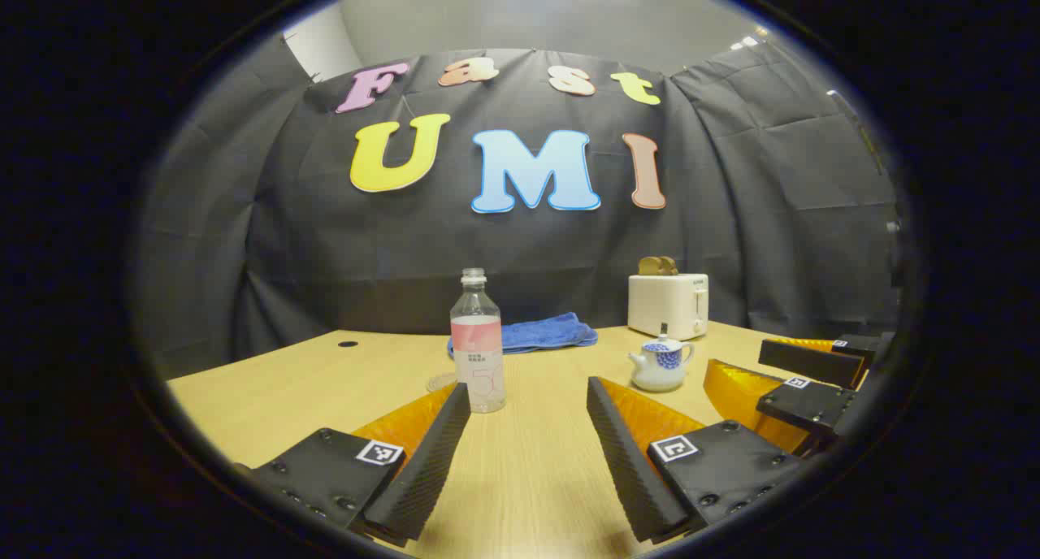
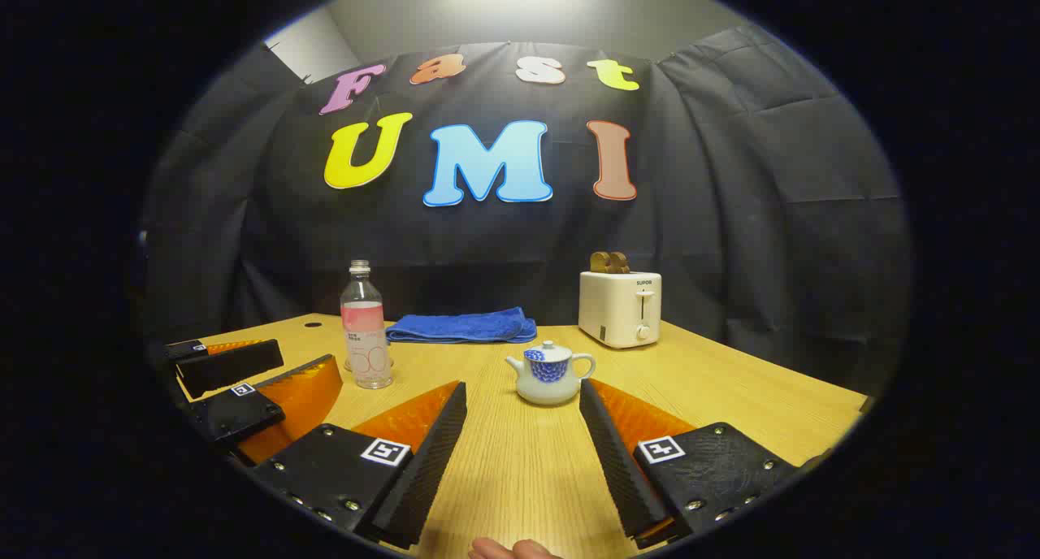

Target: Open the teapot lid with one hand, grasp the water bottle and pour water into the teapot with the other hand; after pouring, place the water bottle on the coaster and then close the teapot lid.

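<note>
A clear, capless water bottle with a pink label stands upright on the wooden table. A clear round coaster lies just left of its base. The small white teapot with a blue pattern has its lid on. My left gripper is open, and the bottle stands just beyond its left finger. My right gripper is open too, with the teapot just beyond the gap between its fingers. Each gripper is also seen from the other's camera: the right gripper and the left gripper, both open and empty.
A folded blue towel lies behind the bottle near the cloth wall. A white toaster with toast in it stands at the back right. A fingertip shows at the lower edge. A small dark hole marks the tabletop.
</note>
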Tool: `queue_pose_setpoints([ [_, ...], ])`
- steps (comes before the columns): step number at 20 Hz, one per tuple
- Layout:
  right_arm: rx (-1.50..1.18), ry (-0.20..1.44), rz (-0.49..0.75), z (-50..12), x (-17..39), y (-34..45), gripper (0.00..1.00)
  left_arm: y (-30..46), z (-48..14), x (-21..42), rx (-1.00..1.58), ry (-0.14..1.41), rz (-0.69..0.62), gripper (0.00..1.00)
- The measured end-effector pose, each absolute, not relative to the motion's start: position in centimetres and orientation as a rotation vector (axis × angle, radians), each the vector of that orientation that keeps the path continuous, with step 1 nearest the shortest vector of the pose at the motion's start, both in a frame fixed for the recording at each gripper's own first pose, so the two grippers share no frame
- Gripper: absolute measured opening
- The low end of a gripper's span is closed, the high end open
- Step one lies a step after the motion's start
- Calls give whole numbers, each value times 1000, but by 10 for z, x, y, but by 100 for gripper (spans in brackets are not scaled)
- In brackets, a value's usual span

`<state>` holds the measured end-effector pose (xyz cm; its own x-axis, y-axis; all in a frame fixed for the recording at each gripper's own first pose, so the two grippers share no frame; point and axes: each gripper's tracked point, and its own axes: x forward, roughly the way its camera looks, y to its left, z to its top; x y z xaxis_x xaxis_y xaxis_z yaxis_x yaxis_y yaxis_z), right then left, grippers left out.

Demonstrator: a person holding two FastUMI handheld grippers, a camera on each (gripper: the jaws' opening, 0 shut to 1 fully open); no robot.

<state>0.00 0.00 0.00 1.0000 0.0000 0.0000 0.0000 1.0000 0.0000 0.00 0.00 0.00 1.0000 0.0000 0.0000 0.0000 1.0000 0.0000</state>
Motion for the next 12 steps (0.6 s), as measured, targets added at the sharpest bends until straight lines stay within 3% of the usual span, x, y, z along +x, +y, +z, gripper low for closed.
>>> queue_pose_setpoints([
  [4,-2,-1,52,0,-1,7,87,9,-1,1,1,2,52,100],
  [12,-3,4,48,0,10,7,87,-1,0,6,1,0,1,100],
])
